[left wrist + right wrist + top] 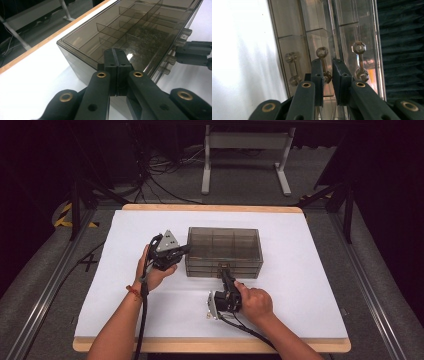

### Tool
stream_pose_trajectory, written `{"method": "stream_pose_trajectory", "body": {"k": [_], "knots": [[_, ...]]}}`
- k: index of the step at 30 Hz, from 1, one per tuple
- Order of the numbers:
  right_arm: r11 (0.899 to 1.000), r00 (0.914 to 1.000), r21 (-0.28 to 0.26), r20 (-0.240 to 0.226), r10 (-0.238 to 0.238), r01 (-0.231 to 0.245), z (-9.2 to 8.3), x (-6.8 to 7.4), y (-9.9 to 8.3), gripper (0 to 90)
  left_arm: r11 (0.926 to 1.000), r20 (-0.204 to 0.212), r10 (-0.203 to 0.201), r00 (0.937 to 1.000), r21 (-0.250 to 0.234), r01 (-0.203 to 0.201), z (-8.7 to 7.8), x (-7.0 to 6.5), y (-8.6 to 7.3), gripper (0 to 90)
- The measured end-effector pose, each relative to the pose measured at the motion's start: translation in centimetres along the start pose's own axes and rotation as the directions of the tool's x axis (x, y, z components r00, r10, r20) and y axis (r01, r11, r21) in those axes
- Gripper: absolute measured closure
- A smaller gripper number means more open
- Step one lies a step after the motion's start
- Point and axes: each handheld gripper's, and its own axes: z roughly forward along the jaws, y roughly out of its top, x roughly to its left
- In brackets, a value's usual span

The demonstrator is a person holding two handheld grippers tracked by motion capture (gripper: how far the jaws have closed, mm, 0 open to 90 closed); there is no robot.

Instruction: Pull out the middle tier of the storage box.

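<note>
A: Why are your left tongs [184, 250] resting on that smoked plastic drawer box [224, 245] with nothing between them?

B: You've got them fully closed and pressed against the box's left end, at its top corner; it looks like a brace, so the box stays put on the white table [300, 285] when a drawer is pulled.

A: And your right tongs [327, 72]?

B: They sit at the front of the box, jaws on either side of the middle drawer handle [323, 63], a clear bar with faceted knobs. You've narrowed them almost onto it, but a sliver of gap shows, so I'd call them not yet clamped.

A: Where's the box itself?

B: Middle of the table, drawers facing you, all looking closed.

A: Any brand or label?

B: None I can read on the box or the tongs
</note>
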Motion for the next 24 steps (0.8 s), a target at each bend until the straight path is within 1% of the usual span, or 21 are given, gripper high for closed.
{"method": "stream_pose_trajectory", "body": {"k": [3,5,8,9,12,15,16,17,18,19,20,21,22,23,24], "knots": [[1.0,1.0,-0.003,-0.001,0.006,-0.006,-0.3,0.0,0.0,80.5,1.0,-0.001,0.0,1.0,0.004,0.0,0.0,0.0,0.0,90.0],[1.0,0.9999,-0.006,-0.012,0.008,-0.008,-0.4,0.0,0.0,80.5,1.0,-0.003,0.001,1.0,0.005,-0.001,0.0,0.0,0.1,90.0],[1.0,0.9999,-0.004,-0.01,0.014,-0.014,-0.6,0.0,0.1,80.5,1.0,-0.002,-0.001,1.0,0.005,0.001,0.0,0.0,0.1,90.0],[1.0,0.9999,-0.003,-0.013,0.009,-0.009,-0.6,0.0,0.1,80.5,1.0,-0.003,-0.001,1.0,0.005,0.001,0.0,0.0,0.1,90.0],[1.0,0.9998,-0.011,-0.018,0.013,-0.013,-0.8,0.0,0.1,80.5,1.0,-0.003,0.0,1.0,0.005,0.0,0.0,0.0,0.1,90.0],[1.0,0.9997,-0.015,-0.02,0.011,-0.012,-1.1,0.0,0.1,80.4,0.9995,-0.02,0.026,0.9995,0.02,-0.025,0.0,-0.2,0.3,90.0],[1.0,0.9996,-0.02,-0.027,0.013,-0.013,-1.3,0.0,0.0,80.4,0.9995,-0.02,0.026,0.9995,0.02,-0.025,0.0,-0.2,0.3,90.0],[1.0,0.9996,-0.02,-0.027,0.013,-0.013,-1.3,0.0,0.0,80.4,0.9987,-0.027,0.039,0.9989,0.032,-0.038,-0.1,-0.4,0.4,90.0],[1.0,0.9994,-0.019,-0.028,0.022,-0.022,-1.4,0.0,0.0,80.3,0.9972,-0.043,0.062,0.9972,0.046,-0.06,-0.2,-0.6,0.6,90.0],[1.0,0.9994,-0.023,-0.027,0.02,-0.021,-1.5,0.0,-0.1,80.2,0.9948,-0.066,0.087,0.994,0.058,-0.083,-0.3,-1.0,0.7,90.0],[1.0,0.9992,-0.021,-0.033,0.021,-0.021,-1.7,0.0,-0.1,80.1,0.9935,-0.074,0.103,0.9919,0.055,-0.1,-0.7,-1.3,0.8,90.0],[0.999,0.9982,-0.03,-0.05,0.034,-0.036,-1.9,-0.1,-0.2,79.8,0.9936,-0.078,0.109,0.991,0.04,-0.106,-1.0,-1.5,0.8,90.0],[0.998,0.9965,-0.037,-0.063,0.054,-0.056,-2.0,-0.3,-0.3,80.0,0.9936,-0.076,0.111,0.9909,0.024,-0.11,-1.6,-1.8,0.8,90.0],[0.996,0.994,-0.044,-0.083,0.072,-0.075,-2.2,-0.5,-0.4,79.8,0.9944,-0.078,0.106,0.9913,0.002,-0.106,-2.2,-2.2,0.7,90.0],[0.996,0.994,-0.044,-0.083,0.072,-0.075,-2.2,-0.5,-0.4,79.8,0.9944,-0.078,0.106,0.9913,0.002,-0.106,-2.2,-2.2,0.7,90.0]]}}
